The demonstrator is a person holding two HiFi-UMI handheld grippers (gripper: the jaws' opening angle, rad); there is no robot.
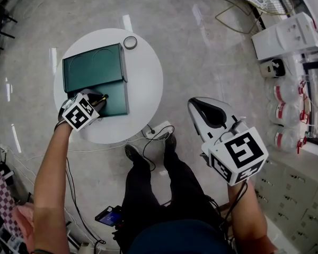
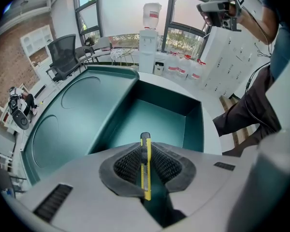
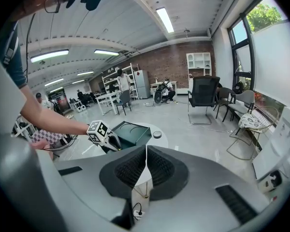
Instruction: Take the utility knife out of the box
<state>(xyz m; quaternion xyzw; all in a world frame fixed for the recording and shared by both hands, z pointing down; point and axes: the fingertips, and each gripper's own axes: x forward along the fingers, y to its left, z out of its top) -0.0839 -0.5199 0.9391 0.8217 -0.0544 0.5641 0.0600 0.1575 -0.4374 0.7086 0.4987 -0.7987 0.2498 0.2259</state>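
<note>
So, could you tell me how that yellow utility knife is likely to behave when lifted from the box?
Probably stiff and light: the knife is a slim, straight bar. Pinched on its flat sides by the left tongs, it could pivot if the grip is loose. Its smooth sides may slip, though the ribbed pads should help.

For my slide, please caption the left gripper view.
Left gripper holds the yellow utility knife at the open green box.

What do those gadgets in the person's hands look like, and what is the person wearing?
The left gripper and right gripper are pale grey shells, each with two jaws lined by black ribbed pads. Each carries a white cube printed with black square markers. The person wears a dark short-sleeved top and black trousers.
</note>
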